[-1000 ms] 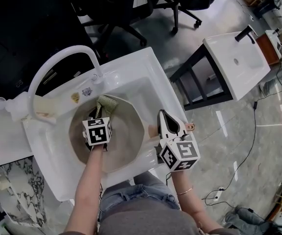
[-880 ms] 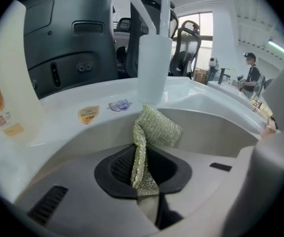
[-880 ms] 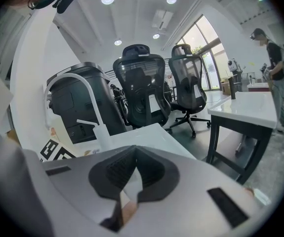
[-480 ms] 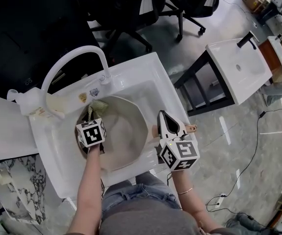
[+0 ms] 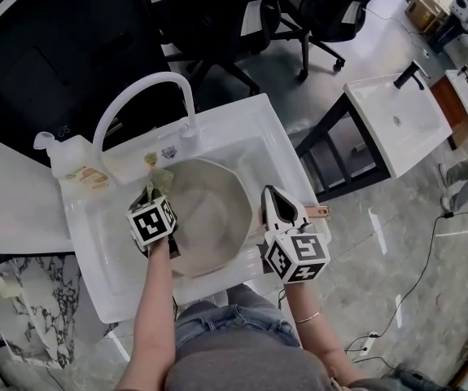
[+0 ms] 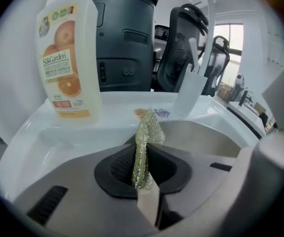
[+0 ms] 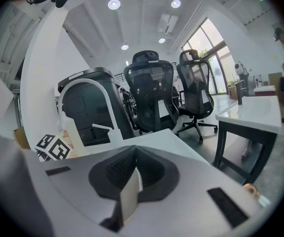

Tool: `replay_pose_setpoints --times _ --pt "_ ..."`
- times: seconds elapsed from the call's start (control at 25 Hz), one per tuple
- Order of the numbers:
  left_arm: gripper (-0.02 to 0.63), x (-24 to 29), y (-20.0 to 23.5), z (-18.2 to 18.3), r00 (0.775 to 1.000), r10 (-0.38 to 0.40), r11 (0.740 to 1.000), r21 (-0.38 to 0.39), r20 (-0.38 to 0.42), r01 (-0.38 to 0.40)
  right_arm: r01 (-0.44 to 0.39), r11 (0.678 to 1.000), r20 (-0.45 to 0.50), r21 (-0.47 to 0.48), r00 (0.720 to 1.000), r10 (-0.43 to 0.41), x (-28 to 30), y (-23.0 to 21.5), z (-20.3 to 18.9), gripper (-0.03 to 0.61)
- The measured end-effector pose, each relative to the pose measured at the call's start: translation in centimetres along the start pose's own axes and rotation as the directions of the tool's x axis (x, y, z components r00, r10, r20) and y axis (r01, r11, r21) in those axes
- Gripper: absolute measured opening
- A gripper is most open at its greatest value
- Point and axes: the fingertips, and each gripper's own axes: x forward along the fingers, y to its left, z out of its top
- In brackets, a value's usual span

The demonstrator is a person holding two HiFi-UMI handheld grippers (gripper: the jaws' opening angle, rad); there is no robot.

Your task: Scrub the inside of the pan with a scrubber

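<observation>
The left tongs [image 6: 142, 168] pinch a green mesh scrubber [image 6: 144, 141] at the far-left rim of the pan [image 5: 213, 218], which lies in the white sink [image 5: 254, 129], the right tongs [image 7: 130, 191] are pressed together beside the pan's right edge, and a bottle [image 6: 67, 58] labelled "SükGarden" with pictured oranges stands far left.
</observation>
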Motion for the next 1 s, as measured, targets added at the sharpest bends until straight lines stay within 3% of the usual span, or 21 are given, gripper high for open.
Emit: replay_pose_setpoints --times 0.16,0.28,0.36,0.4,0.48,0.56,0.68,0.76,0.84,0.92,1.0 --pt "0.058 -2.1 -0.4 1.1 0.997 -0.049 0.999 0.022 0.051 0.048 -0.007 1.0 0.008 -0.005 1.0 0.007 -0.4 1.2 0.0 0.011" --pt "0.058 -4.2 -1.4 2.4 0.988 -0.128 0.983 0.141 0.083 0.116 -0.006 1.0 0.021 -0.009 1.0 0.006 -0.7 1.8 0.2 0.011" --pt "0.058 -5.1 -2.9 2.9 0.975 -0.209 0.939 0.293 0.068 0.181 0.003 1.0 0.031 -0.009 1.0 -0.003 -1.2 2.0 0.4 0.011" --pt "0.058 -5.4 -3.8 3.0 0.966 -0.252 0.899 0.382 0.052 0.214 0.01 1.0 0.035 -0.008 0.999 -0.01 -1.5 2.1 0.4 0.011" --pt "0.058 -5.4 -5.4 3.2 0.953 -0.301 0.789 0.567 0.023 0.236 0.024 1.0 0.041 -0.006 0.999 -0.024 -2.0 2.3 0.3 0.011" --pt "0.058 -5.0 -6.4 3.6 0.954 -0.3 0.654 0.732 0.015 0.194 0.038 0.999 0.047 -0.006 0.998 -0.038 -2.6 2.4 0.3 0.011" --pt "0.058 -4.2 -7.5 3.4 0.963 -0.271 0.444 0.886 -0.008 0.132 0.066 0.998 0.05 0.002 0.997 -0.066 -3.9 2.3 -0.1 0.011" --pt "0.058 -3.7 -8.0 2.8 0.972 -0.236 0.291 0.953 -0.018 0.088 0.081 0.997 0.045 0.008 0.996 -0.082 -4.7 2.1 -0.5 0.011" --pt "0.058 -3.3 -8.3 1.8 0.98 -0.197 0.113 0.993 -0.021 0.045 0.093 0.996 0.039 0.012 0.995 -0.093 -5.5 2.0 -1.0 0.011" --pt "0.058 -2.8 -8.2 0.6 0.987 -0.159 -0.068 0.997 -0.029 0.019 0.103 0.995 0.036 0.017 0.994 -0.103 -6.3 2.0 -1.3 0.011" --pt "0.058 -2.3 -7.4 -1.0 0.992 -0.11 -0.217 0.976 -0.06 0.035 0.107 0.994 0.036 0.021 0.994 -0.108 -6.8 2.1 -1.7 0.011"
